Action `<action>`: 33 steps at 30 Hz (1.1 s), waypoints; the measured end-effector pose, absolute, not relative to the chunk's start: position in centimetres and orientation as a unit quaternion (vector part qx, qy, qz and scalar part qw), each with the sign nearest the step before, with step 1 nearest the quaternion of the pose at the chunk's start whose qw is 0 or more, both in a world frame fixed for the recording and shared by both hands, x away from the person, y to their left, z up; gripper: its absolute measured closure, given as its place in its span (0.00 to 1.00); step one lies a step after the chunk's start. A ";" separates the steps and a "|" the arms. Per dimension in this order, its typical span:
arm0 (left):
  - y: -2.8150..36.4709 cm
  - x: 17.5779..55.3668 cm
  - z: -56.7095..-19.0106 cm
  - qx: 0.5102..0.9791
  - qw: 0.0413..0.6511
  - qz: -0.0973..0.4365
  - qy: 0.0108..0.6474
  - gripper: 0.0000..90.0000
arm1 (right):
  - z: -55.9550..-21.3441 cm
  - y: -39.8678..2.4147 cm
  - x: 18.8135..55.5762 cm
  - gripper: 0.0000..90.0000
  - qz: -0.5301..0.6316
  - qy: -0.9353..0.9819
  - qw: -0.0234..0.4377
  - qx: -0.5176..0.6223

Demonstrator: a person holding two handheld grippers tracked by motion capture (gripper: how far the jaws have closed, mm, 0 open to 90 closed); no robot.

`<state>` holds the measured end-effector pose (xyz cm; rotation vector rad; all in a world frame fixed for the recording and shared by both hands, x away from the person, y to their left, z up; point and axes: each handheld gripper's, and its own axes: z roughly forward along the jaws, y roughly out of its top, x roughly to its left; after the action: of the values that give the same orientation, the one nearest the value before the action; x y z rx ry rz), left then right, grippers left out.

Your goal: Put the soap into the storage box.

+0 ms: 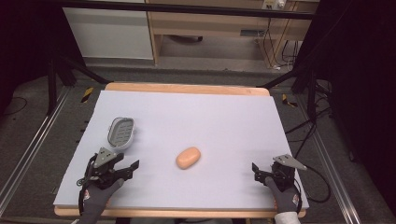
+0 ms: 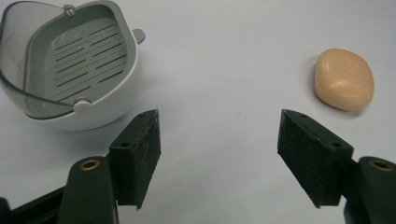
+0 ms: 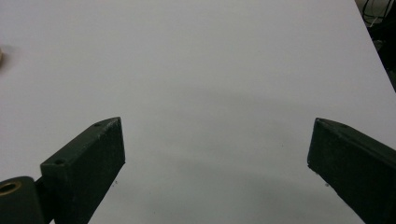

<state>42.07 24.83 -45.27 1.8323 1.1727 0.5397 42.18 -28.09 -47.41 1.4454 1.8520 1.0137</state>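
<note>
Wide lavender-grey table mat (image 1: 224,121), bare at 3 o'clock. Oval white plastic soap dish with slotted grey insert and clear lid (image 1: 121,132), at 9 o'clock, unfilled. Left gripper (image 1: 132,167), 7 o'clock, released, nothing grasped. Right gripper (image 1: 255,169), 5 o'clock, released, idle. Peach oval soap bar (image 1: 188,157), centre, untouched. Pickup and placing apparently outstanding.

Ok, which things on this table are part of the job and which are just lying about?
Part of the job:
- soap bar, lying loose mid-table
- soap dish, lid open, nothing in it
- left gripper, open, nearest both
- right gripper, open over bare table

Just lying about:
- cables on the floor beyond the table
- wooden shelf unit at the back
</note>
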 end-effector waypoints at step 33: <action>20.5 43.4 -42.3 0.756 0.453 0.216 0.420 0.29 | -47.4 -27.7 42.1 0.05 0.379 0.696 0.285 0.540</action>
<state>43.43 20.50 -42.30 1.8674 1.0379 0.5345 42.15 -27.72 -47.38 1.4429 1.8603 1.0145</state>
